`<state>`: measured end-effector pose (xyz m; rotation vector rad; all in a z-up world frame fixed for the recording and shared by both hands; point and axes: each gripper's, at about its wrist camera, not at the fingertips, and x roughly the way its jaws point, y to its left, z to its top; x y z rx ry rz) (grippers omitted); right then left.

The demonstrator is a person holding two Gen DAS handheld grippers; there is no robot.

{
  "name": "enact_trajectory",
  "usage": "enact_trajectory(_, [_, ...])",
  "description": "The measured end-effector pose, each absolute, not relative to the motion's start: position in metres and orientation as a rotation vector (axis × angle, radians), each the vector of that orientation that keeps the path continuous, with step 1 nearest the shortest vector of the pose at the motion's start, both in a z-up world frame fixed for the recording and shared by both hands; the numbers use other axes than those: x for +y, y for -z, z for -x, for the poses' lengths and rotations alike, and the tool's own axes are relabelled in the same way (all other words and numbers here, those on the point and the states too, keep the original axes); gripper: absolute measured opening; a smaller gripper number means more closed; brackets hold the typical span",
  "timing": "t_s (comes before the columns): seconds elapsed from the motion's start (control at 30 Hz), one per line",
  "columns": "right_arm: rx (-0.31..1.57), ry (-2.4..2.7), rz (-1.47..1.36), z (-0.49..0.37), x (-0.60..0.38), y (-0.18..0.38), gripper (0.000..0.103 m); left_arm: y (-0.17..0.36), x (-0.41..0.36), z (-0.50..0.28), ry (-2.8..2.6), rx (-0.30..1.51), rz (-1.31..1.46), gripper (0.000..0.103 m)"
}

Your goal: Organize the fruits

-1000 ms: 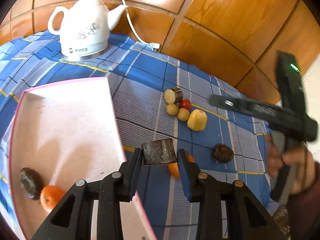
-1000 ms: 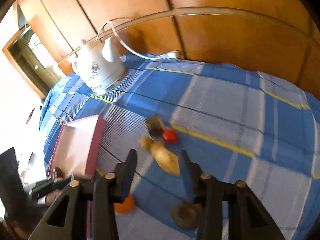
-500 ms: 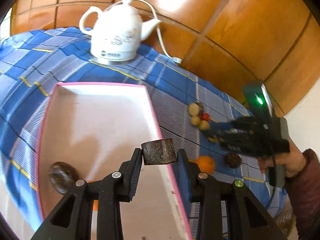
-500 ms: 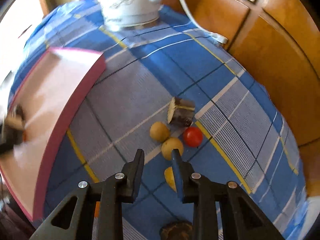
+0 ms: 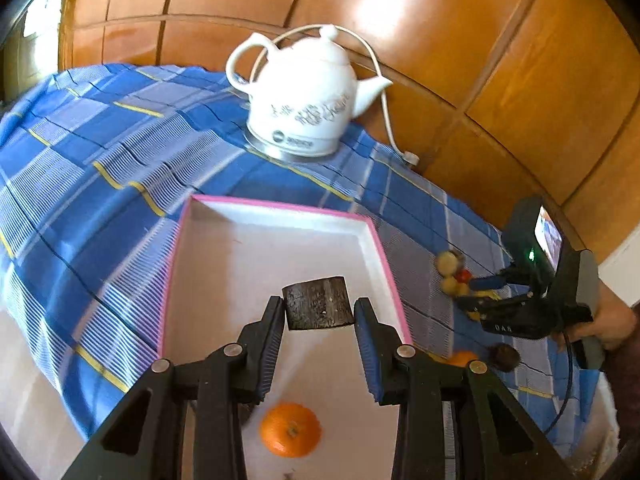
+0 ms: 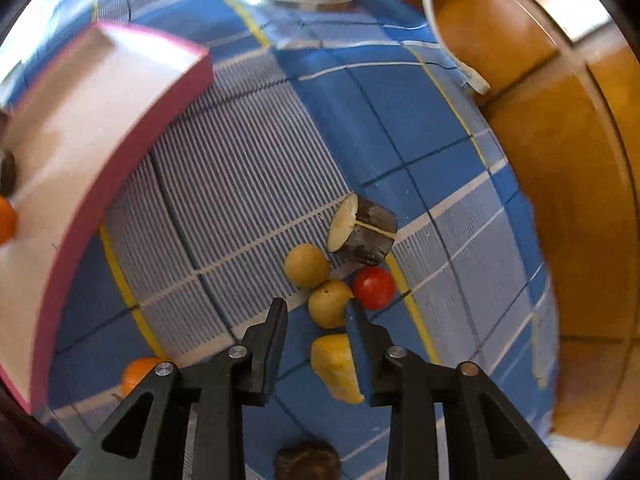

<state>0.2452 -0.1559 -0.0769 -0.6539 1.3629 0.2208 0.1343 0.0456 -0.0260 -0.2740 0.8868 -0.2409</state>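
From the left wrist view, the left gripper [image 5: 319,316] squeezes a dark chunk [image 5: 319,308] by its two flat-cut ends, so it cannot roll out. The chunk is in the air over the pink tray [image 5: 280,216], most likely so it can be set down inside. The tray is white inside with a pink rim. In the tray, close to the gripper, lies an orange [image 5: 291,429]. A white kettle [image 5: 304,96] stands behind the tray on the blue checked cloth [image 5: 100,184]. To the right of the tray, the right gripper [image 5: 476,292] reaches down at a small bunch of fruit on the cloth. One more orange [image 5: 462,358] and a dark round fruit [image 5: 505,357] lie right of the tray too.

From the right wrist view, the right gripper [image 6: 317,320] is open about halfway and holds nothing. It is low over the loose fruit, probably to pick one next. A yellow round fruit [image 6: 330,304] sits right at its tips. Another yellow ball [image 6: 306,266], a red tomato [image 6: 374,287] and a second dark chunk [image 6: 362,229] lie just past it. A long yellow piece [image 6: 336,366] shows between the fingers. The tray [image 6: 120,120] is far to the left of this bunch.
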Motion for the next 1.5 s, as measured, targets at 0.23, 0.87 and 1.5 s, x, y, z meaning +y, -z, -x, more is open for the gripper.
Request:
enact_trajectory(0.23, [1.353, -0.175, 0.728, -0.244, -0.158, 0.082, 0.023, 0.034, 0.054, -0.158, 0.174, 0.889, 0.192, 0.037])
enact_trajectory(0.87, [1.246, -0.303, 0.33, -0.21, -0.201, 0.044, 0.023, 0.053, 0.06, -0.129, 0.111, 0.916, 0.219, 0.042])
enact_trajectory(1.5, [1.064, -0.246, 0.207, -0.157, -0.159, 0.037, 0.023, 0.027, 0.053, -0.056, 0.04, 0.802, 0.154, 0.062])
